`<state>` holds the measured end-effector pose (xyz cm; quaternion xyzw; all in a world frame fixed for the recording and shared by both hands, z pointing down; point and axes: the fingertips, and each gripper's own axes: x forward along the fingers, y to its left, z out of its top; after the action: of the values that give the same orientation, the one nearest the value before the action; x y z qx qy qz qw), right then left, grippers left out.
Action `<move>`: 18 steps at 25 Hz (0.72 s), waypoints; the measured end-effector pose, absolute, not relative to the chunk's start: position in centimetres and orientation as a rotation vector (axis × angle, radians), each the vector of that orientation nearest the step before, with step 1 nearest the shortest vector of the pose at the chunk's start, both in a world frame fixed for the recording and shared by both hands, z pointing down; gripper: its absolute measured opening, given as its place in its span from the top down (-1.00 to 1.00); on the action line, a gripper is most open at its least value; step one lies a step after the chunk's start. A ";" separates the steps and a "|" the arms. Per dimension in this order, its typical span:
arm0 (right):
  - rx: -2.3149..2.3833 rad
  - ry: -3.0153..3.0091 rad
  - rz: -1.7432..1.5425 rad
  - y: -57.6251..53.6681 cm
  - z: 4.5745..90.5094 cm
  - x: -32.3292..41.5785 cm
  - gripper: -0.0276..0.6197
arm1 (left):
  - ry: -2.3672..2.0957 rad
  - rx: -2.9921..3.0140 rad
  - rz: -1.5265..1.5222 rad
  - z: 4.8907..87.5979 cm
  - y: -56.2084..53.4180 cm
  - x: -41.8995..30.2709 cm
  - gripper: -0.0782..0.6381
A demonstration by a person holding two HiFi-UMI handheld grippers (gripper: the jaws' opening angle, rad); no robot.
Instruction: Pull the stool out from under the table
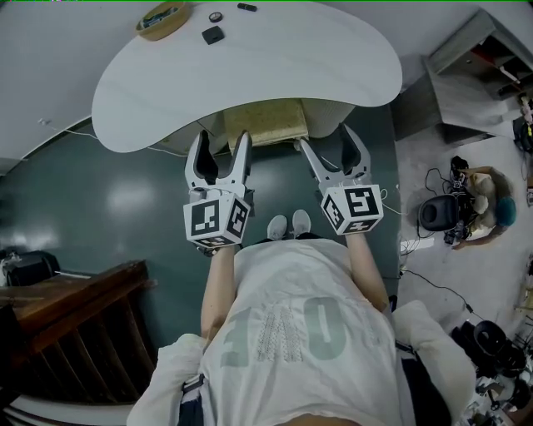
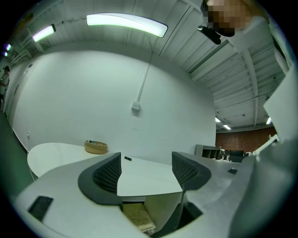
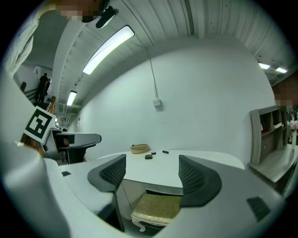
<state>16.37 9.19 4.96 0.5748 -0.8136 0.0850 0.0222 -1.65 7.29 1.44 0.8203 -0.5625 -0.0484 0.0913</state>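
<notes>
One white curved table (image 1: 250, 83) on dark green floor (image 1: 100, 200), stool (image 1: 271, 125) beneath.

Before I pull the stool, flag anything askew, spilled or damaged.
Nothing stands out. The stool stands upright, tucked partly under the white table. The basket on the table sits upright, with nothing spilled.

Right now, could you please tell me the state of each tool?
Left tool: open, holding nothing.
Right tool: open, holding nothing.

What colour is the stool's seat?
Mottled yellowish-tan: the stool seat shows best in the right gripper view.
</notes>
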 end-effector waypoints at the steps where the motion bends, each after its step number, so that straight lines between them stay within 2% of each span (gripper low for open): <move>1: 1.779 -2.532 0.281 9.1 5.0 16.5 -0.14 | -1.672 2.426 -0.150 1.6 7.2 -1.8 -0.10; 6: 1.742 -2.563 0.414 6.9 8.1 16.9 -0.14 | -1.643 2.417 -0.086 5.5 5.4 -2.3 -0.12; 10: 1.652 -2.542 0.378 4.4 10.3 15.3 -0.14 | -1.629 2.381 -0.023 8.9 3.5 -4.6 -0.12; 18: 1.524 -2.506 0.291 0.4 23.9 13.0 -0.13 | -1.628 2.312 0.033 25.5 -0.4 -7.6 -0.12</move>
<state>12.96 0.38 23.89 0.5145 -0.8463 0.0984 0.0968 -7.63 -0.43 25.49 0.8076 -0.5685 0.0114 0.1563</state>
